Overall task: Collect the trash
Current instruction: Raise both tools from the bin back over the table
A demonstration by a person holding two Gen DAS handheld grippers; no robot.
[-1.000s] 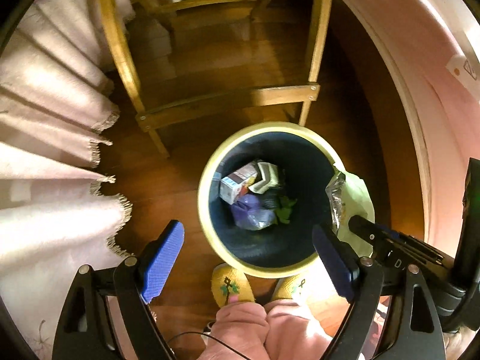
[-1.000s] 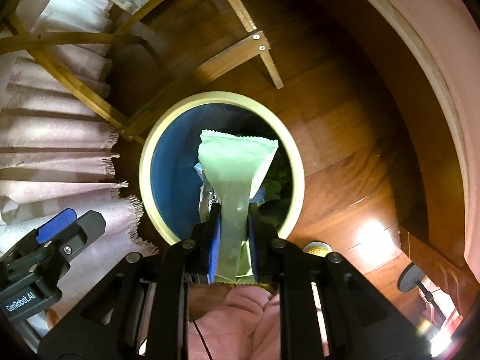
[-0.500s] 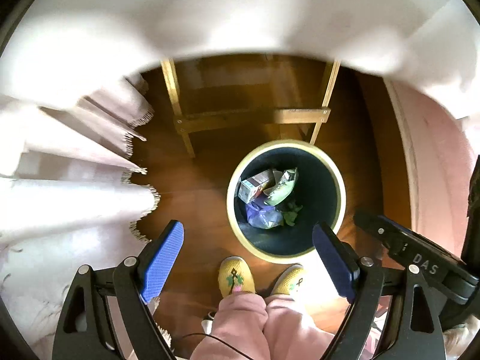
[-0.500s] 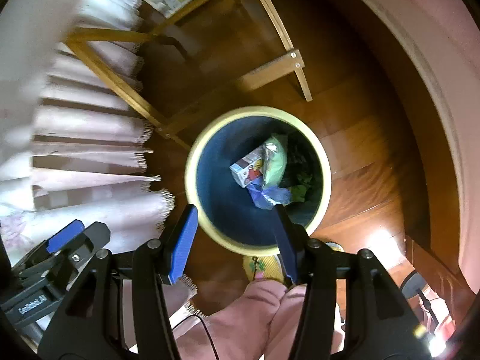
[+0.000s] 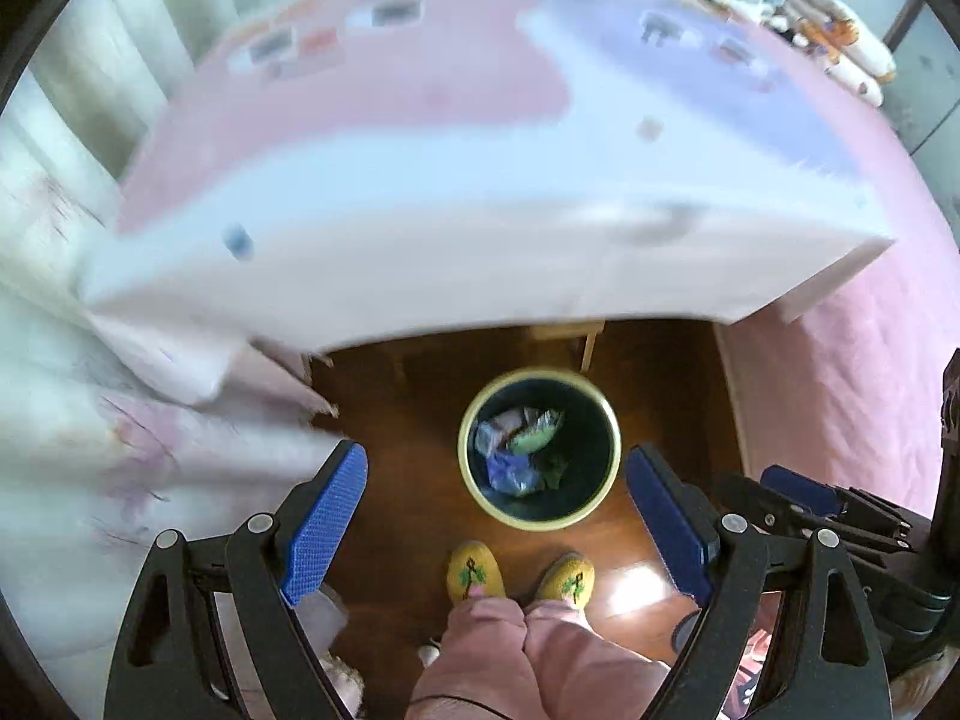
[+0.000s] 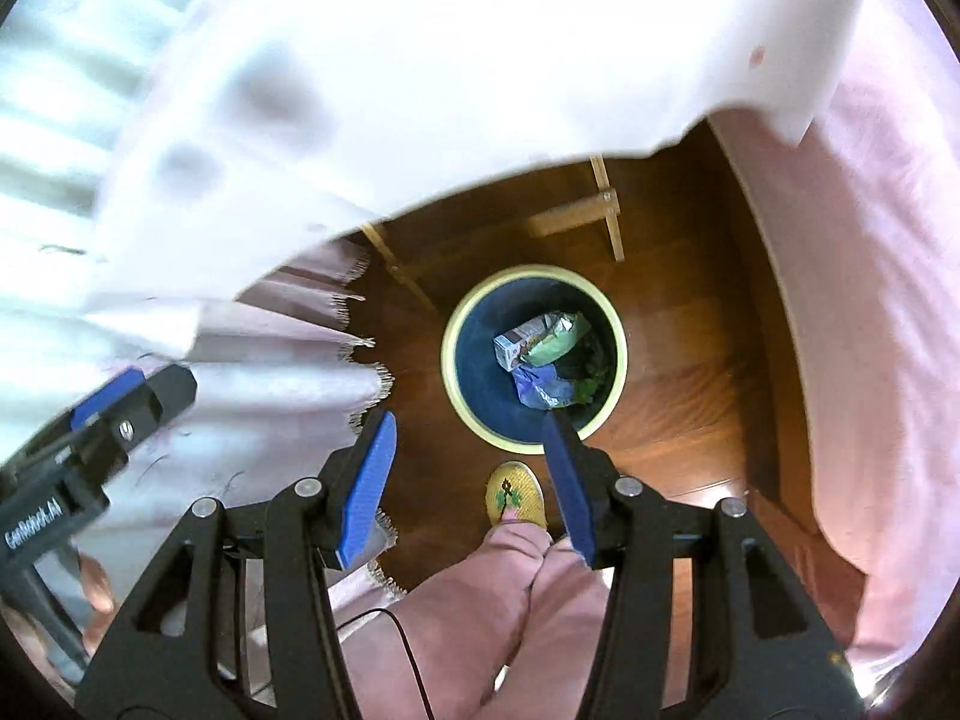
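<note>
A round bin with a pale yellow rim [image 5: 474, 483] [image 6: 449, 354] stands on the wooden floor far below both grippers. In it lie a green wrapper [image 5: 529, 435] [image 6: 555, 342], a small carton [image 6: 517, 343], a blue-purple bag [image 5: 507, 474] [image 6: 543, 390] and other scraps. My left gripper [image 5: 493, 507] is open and empty, high above the bin. My right gripper [image 6: 468, 471] is open and empty, also high above it. The right gripper shows at the right edge of the left wrist view [image 5: 804, 495], and the left gripper at the left edge of the right wrist view [image 6: 129, 399].
A table with a white and pink fringed cloth [image 5: 420, 192] [image 6: 390, 90] fills the upper part of both views; small blurred items lie on it. A pink bed [image 5: 852, 372] [image 6: 870, 300] borders the right. The person's yellow slippers [image 5: 474, 570] [image 6: 515, 492] stand beside the bin. Wooden table legs [image 6: 606, 210] stand behind it.
The right gripper opened and the green wrapper fell into the bin. Both grippers then rose well above the bin, bringing the tabletop into view.
</note>
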